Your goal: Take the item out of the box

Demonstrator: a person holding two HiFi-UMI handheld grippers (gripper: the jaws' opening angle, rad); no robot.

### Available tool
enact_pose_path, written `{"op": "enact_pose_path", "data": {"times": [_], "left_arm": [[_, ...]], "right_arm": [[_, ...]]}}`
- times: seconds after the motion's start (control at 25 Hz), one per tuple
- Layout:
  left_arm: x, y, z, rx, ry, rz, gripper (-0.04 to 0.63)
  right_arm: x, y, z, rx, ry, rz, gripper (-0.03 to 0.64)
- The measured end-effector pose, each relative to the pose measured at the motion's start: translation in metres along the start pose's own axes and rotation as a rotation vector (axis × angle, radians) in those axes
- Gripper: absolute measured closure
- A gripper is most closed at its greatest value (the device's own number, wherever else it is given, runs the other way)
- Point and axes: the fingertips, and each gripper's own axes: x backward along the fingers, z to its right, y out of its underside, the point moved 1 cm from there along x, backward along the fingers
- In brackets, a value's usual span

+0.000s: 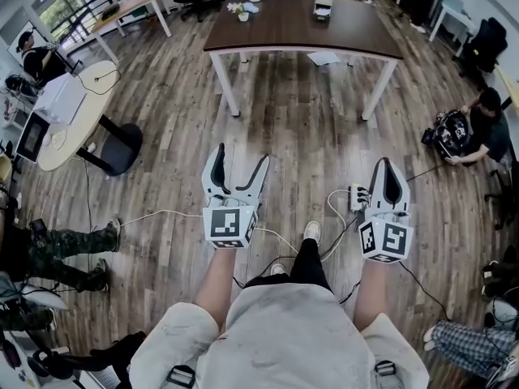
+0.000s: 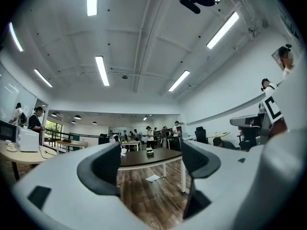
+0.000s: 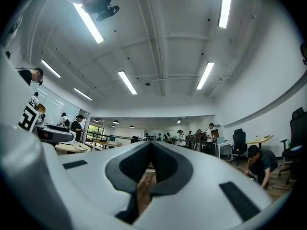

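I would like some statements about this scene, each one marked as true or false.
The left tool has its jaws apart with nothing between them. True.
The right tool grips a box. False: its jaws are together and empty.
Both tools rest on the brown table. False: they are held over the wooden floor, short of it.
A sheet of paper lies on the floor under the table. True.

Both point forward, side by side: the left gripper [image 1: 241, 157] has its jaws wide apart and empty, the right gripper [image 1: 388, 165] has its jaws together.
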Motion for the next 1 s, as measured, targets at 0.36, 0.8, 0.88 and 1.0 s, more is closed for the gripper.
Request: {"op": "enact_pose_path", "data": {"times": [0.36,0.8,0.88,1.0], "left_arm": [[-0.046,0.026,0.008,0.007,0.038,-0.051,0.206],[-0.166,0.055,0.019,0.016,0.081,-0.095,0.21],[-0.191,0.058,0.023,0.022,0.088,-0.102,0.21],[-0.228,0.062,0.031,0.019,0.092,-0.119,0.216]], "right_arm": [[-0.029,0.034,0.022,-0.031,0.019,-0.06,0.615],[-0.123,0.079,0.078,-0.061,0.049,-0.13,0.615],[-0.142,0.084,0.092,-0.063,0.053,-0.134,0.617],[-0.168,0.09,0.116,-0.062,0.063,-0.139,0.615]]}}
